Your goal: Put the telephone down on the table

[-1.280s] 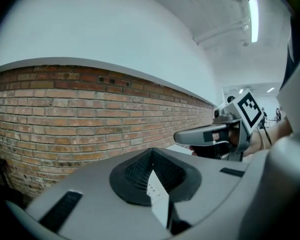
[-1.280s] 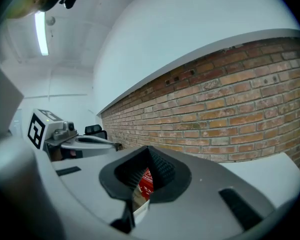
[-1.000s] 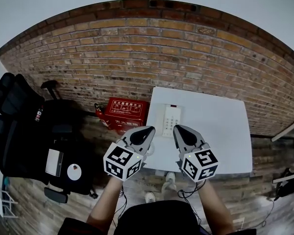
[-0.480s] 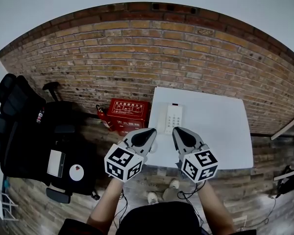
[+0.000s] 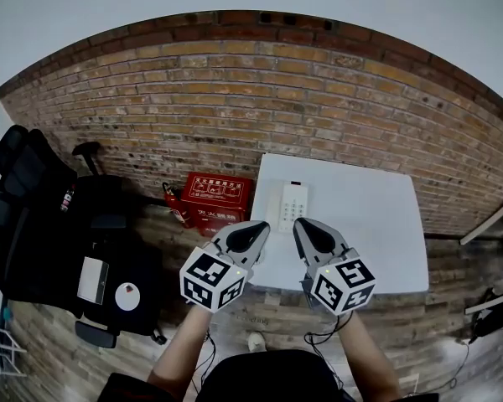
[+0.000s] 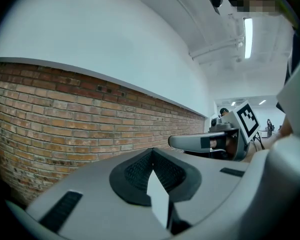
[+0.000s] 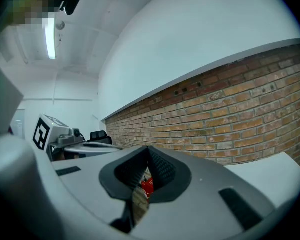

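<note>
A red box (image 5: 216, 198) stands on the wooden floor (image 5: 42, 342) against the brick wall (image 5: 235, 99). A black chair (image 5: 18, 174) sits to its left.

Left tongs (image 6: 152, 151) pressed tight together up front, brick wall (image 6: 65, 119) running along the left, right tongs (image 6: 177, 142) alongside at the right, its marker cube (image 6: 247, 119) facing us.

One telephone (image 5: 292, 206), one table (image 5: 377, 224), one red box (image 5: 215, 196), two tongs (image 5: 254, 231) (image 5: 305, 229), perhaps two black chairs (image 5: 23, 172).

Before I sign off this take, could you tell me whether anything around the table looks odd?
Nothing stands out: the telephone lies flat and square on the white table; the red box stands on the floor.
</note>
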`<state>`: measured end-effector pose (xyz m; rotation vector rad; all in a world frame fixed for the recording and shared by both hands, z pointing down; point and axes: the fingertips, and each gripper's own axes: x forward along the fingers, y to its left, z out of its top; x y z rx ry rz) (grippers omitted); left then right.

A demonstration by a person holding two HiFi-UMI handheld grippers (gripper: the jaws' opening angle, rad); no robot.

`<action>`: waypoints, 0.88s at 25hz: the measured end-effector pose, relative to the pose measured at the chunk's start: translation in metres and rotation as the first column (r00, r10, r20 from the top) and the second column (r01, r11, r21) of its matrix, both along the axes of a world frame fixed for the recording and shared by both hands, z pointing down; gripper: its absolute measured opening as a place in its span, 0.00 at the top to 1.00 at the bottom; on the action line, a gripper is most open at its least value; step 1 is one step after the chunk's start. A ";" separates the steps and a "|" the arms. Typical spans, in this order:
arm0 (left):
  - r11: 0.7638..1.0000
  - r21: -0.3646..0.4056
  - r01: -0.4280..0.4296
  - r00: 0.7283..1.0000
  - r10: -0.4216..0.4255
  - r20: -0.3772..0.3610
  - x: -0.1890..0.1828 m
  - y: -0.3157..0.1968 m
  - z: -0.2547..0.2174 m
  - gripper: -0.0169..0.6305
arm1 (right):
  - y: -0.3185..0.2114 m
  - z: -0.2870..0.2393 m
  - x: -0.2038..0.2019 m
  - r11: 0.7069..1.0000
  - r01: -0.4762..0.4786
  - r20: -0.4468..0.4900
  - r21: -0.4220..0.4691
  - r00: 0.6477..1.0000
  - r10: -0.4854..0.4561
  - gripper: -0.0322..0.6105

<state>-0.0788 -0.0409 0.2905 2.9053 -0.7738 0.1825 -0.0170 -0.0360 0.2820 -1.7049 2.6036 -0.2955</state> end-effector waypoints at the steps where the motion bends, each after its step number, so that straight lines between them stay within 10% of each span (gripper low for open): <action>1: 1.000 0.002 0.001 1.000 -0.001 -0.002 0.002 0.001 -0.002 0.96 | 0.001 -0.002 0.001 1.000 0.001 0.000 0.005 1.000 -0.001 0.93; 22: 0.998 0.055 0.028 1.000 -0.028 -0.011 0.047 0.069 -0.033 0.96 | 0.066 -0.032 0.034 0.997 0.055 0.058 0.058 0.997 -0.059 0.93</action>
